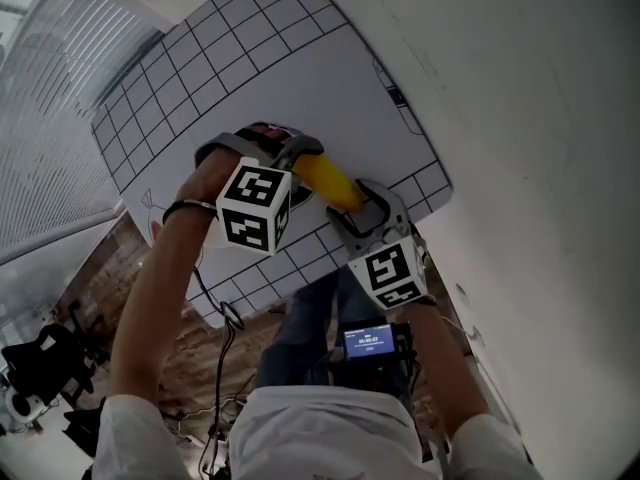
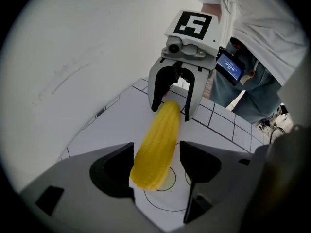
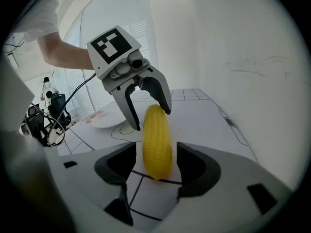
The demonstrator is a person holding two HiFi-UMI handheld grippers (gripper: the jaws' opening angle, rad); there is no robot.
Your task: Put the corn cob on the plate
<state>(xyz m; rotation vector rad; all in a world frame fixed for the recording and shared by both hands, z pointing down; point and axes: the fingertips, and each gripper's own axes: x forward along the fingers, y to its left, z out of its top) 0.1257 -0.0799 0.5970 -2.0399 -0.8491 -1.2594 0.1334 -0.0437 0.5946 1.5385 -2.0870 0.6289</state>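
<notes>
A yellow corn cob point(image 1: 330, 181) lies on the white gridded mat point(image 1: 300, 58), with a gripper at each end. My left gripper point(image 2: 156, 152) is open around the cob's thick end point(image 2: 154, 152), with a gap at the right pad and the left pad very close. My right gripper point(image 3: 155, 152) is open around the other end point(image 3: 156, 142), with gaps on both sides. The two grippers face each other along the cob. A white plate point(image 3: 103, 120) with red print sits on the mat just behind the left gripper point(image 3: 151, 118). In the head view that gripper mostly hides it.
Thin circles point(image 2: 163, 198) are drawn on the mat under the cob. A white wall point(image 1: 540, 118) runs close along the mat's right side. The mat's near edge point(image 1: 300, 288) is right in front of my legs. A small screen point(image 1: 368, 341) hangs at my waist, and cables point(image 3: 46, 125) lie on the floor.
</notes>
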